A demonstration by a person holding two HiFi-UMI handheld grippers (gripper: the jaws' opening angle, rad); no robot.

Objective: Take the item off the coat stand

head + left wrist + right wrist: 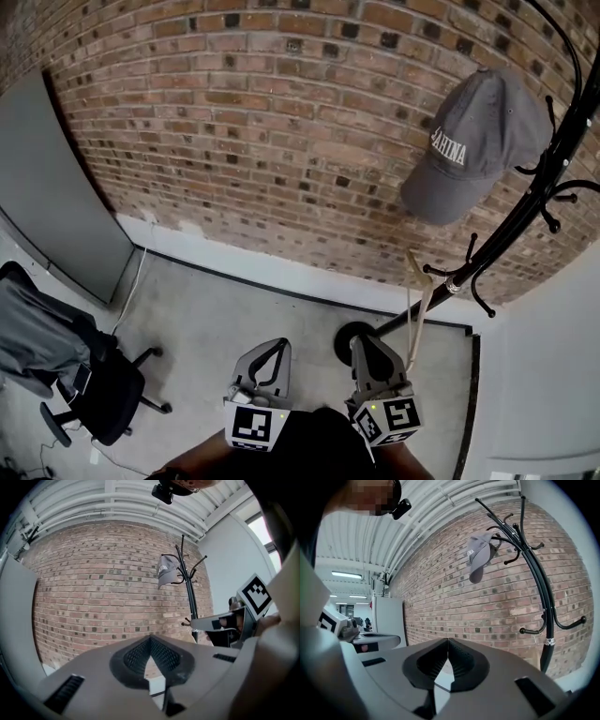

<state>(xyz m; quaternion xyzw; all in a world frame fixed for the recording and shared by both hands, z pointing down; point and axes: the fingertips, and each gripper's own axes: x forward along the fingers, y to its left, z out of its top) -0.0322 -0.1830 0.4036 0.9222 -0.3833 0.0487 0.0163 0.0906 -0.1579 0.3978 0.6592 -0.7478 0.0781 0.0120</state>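
Note:
A grey cap [473, 141] with white lettering hangs on an upper hook of the black coat stand [525, 211] at the right, against the brick wall. Both grippers are held low, well below the cap and apart from it. My left gripper [279, 345] is shut with nothing in it, and so is my right gripper [362, 341]. The left gripper view shows its jaws [150, 638] closed, with the cap [166, 571] and stand [190, 602] far off. In the right gripper view the closed jaws [447, 641] sit below the cap [478, 557] and the stand [546, 606].
The stand's round base [352, 342] rests on the floor just beyond my right gripper. A tan strap [419, 298] dangles from a lower hook. An office chair [98, 384] draped with grey cloth stands at the left, by a grey panel [56, 197].

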